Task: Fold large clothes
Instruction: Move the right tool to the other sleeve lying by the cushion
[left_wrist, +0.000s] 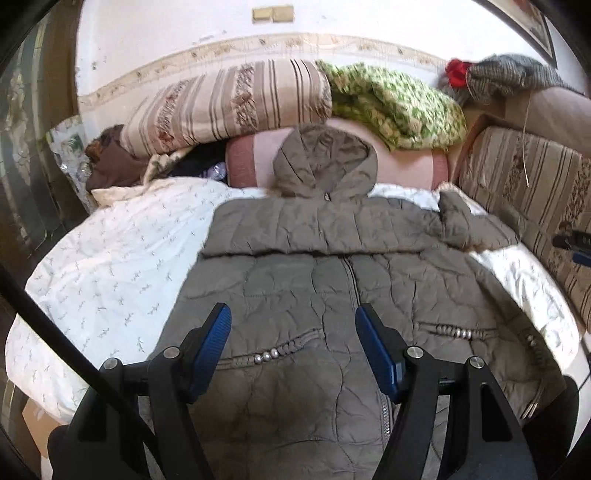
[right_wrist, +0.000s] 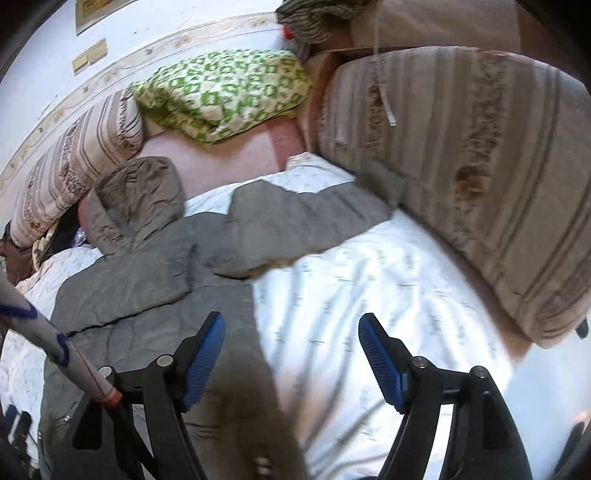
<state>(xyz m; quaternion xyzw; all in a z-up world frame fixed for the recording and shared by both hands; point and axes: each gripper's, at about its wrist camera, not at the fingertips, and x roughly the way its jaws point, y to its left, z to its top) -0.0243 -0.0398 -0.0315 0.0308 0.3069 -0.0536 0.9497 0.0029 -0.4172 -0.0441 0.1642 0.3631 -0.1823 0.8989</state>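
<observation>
A grey-brown quilted hooded jacket lies front up on a white patterned sheet, hood toward the pillows. One sleeve is folded across its chest; the other sleeve points right. My left gripper is open and empty, hovering above the jacket's zipper line. In the right wrist view the jacket fills the left, with its sleeve stretching toward a cushion. My right gripper is open and empty, above the jacket's right edge and the sheet.
A striped pillow, a green patterned blanket and a pink bolster lie at the head. A striped cushion borders the right side. The left gripper's handle and pole shows at lower left of the right wrist view.
</observation>
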